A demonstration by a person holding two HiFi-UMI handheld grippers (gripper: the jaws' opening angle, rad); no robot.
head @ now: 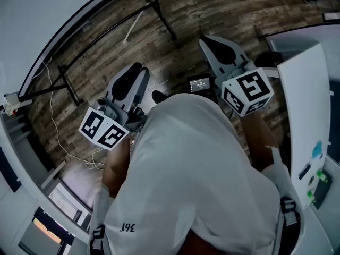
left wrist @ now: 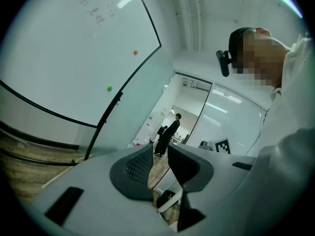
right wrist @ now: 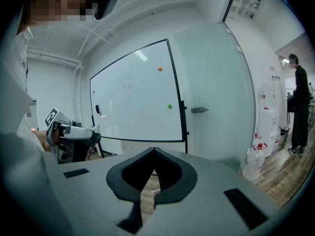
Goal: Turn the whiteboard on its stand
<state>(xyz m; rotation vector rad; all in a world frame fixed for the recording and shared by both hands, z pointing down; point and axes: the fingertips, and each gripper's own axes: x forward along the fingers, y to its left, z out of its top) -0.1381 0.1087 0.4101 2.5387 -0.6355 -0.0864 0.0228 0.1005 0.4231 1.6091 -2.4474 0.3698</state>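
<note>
The whiteboard (head: 48, 15) fills the upper left of the head view, white with a black frame, on a black stand (head: 159, 9) whose legs rest on the wood floor. It shows again as the whiteboard (left wrist: 64, 48) with an orange and a green magnet, and as the whiteboard (right wrist: 133, 102) farther off. My left gripper (head: 137, 69) is held in front of my chest, well short of the board; the left gripper (left wrist: 160, 151) is open with nothing between its pads. My right gripper (head: 207, 41) is also raised clear of the board; the right gripper (right wrist: 153, 151) is shut and empty.
A white table (head: 305, 116) with small items stands at the right. A thin cable (head: 58, 137) trails over the floor on the left, and a small dark device (head: 200, 84) lies ahead. Water bottles (right wrist: 256, 161) stand by a glass wall. A person (right wrist: 298, 112) stands far off.
</note>
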